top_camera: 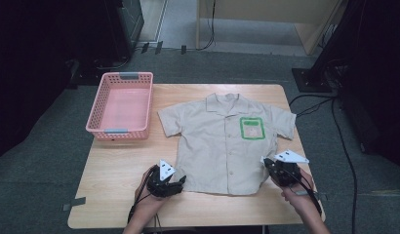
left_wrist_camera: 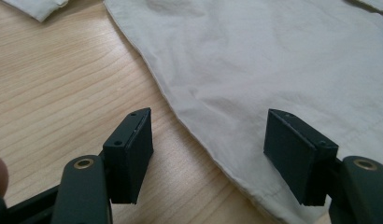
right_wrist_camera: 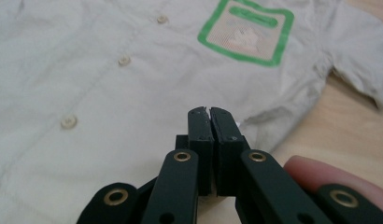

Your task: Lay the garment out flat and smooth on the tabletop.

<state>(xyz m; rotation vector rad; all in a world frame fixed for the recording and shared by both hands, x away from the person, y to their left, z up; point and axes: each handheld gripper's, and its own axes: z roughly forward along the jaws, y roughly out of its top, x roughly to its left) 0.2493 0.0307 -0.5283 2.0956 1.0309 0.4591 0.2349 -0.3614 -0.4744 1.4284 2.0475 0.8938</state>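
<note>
Lying flat and face up on the wooden table (top_camera: 120,161), a beige short-sleeved shirt (top_camera: 222,141) with a green-bordered pocket patch (top_camera: 252,128) fills the middle of the high view, and a pink basket (top_camera: 98,109) stands just left of it. The left gripper (top_camera: 180,184) sits at the shirt's lower left corner, the right gripper (top_camera: 266,163) at its lower right side edge.

In the left gripper view the left gripper (left_wrist_camera: 213,156) has its jaws wide apart, one over bare table (left_wrist_camera: 49,93), the other over the shirt (left_wrist_camera: 273,60), with the hem edge running between them.

In the right gripper view the right gripper (right_wrist_camera: 210,114) has its jaws pressed together, low over the shirt (right_wrist_camera: 110,116) below the patch (right_wrist_camera: 248,31); whether cloth is pinched between them I cannot tell.
</note>
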